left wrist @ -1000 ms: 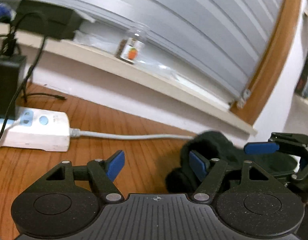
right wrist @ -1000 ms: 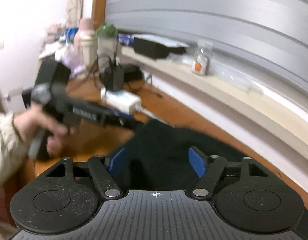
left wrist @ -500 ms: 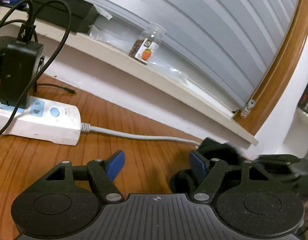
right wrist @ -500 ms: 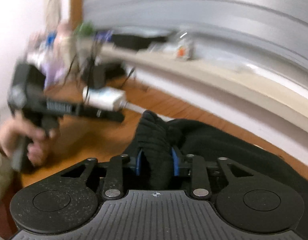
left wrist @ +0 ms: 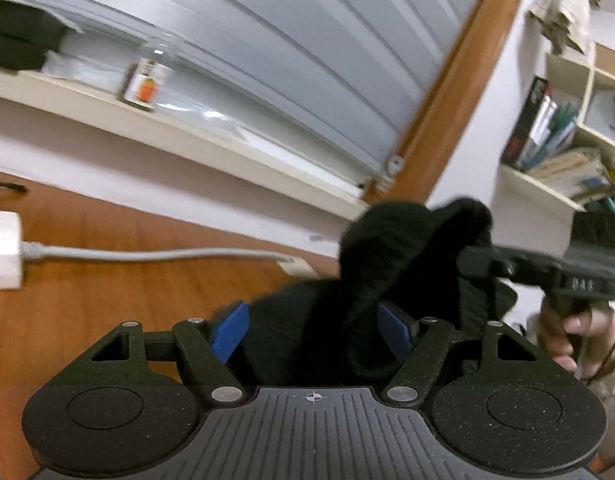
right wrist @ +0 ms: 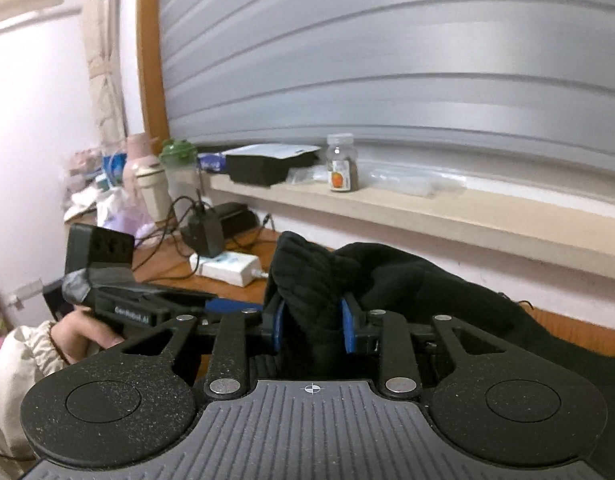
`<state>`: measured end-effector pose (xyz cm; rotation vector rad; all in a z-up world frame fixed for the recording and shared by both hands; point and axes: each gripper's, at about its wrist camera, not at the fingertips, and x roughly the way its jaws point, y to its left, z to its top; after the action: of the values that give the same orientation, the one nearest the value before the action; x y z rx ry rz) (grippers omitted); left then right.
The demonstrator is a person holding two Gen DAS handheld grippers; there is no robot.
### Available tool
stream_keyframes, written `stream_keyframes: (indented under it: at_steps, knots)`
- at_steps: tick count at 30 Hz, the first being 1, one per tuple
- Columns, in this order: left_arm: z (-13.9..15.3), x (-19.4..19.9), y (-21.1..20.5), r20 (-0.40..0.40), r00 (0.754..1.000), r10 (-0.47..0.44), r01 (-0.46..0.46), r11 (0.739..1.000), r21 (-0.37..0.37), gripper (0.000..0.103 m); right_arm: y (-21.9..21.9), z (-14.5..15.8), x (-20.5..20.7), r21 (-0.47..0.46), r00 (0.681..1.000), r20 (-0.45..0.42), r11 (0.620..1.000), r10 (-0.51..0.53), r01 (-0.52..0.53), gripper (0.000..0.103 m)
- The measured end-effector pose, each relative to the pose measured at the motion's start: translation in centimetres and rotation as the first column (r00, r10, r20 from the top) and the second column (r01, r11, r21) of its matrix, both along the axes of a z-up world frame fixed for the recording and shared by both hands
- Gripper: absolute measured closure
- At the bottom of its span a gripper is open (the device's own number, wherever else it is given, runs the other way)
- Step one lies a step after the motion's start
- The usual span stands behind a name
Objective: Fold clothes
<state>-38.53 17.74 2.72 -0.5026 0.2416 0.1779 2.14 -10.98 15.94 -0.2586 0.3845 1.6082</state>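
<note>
Now the right claw [right wrist: 311, 330] pinches the black knit garment [right wrist: 407, 280], lifting a bunched edge; the left claw [left wrist: 313, 330] gapes around loose fabric and must clamp next.

Left gripper [left wrist: 313, 330]: matte black linkage arms, silver pivot screws, blue pads, ribbed black base. Right gripper [right wrist: 312, 326]: identical build. The person wore a cream gathered-cuff sleeve [right wrist: 21, 354].

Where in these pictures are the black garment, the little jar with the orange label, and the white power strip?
black garment [right wrist: 307, 292]: right wrist view, on the bunched ribbed fold.
little jar [right wrist: 341, 164]: right wrist view, on its labelled body.
white power strip [right wrist: 227, 266]: right wrist view, on its top face.
</note>
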Motion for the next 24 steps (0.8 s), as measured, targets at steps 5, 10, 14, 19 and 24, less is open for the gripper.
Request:
stream_keyframes:
  at_steps: [5,10,14,19,24]
  knots:
    - [-0.2,-0.3,-3.3,-0.039,0.999,0.009,-0.009,1.000,0.014,0.033,1.0,-0.4,-0.6,-0.084,0.996,0.088,0.996,0.001,0.006,0.058]
    - [-1.3,-1.6,-4.5,-0.073,0.997,-0.030,0.028,0.999,-0.037,0.036,0.4,-2.0,-0.9,-0.112,0.996,0.093,0.994,-0.001,0.012,0.051]
    - [-1.7,-1.8,-5.9,-0.095,0.994,-0.054,0.050,0.998,-0.041,0.036,0.0,-3.6,-1.1,-0.137,0.995,0.094,0.990,-0.011,0.024,0.051]
    - [-1.7,-1.7,-6.8,-0.095,0.994,-0.054,0.052,0.998,-0.023,0.038,-0.3,-3.2,-2.3,-0.106,0.998,0.056,0.994,0.027,-0.021,0.049]
    - [-1.7,-0.3,-6.0,-0.078,0.994,-0.080,0.076,0.996,-0.052,0.041,-0.3,-3.2,-2.8,-0.080,0.996,0.091,0.997,0.016,-0.009,0.042]
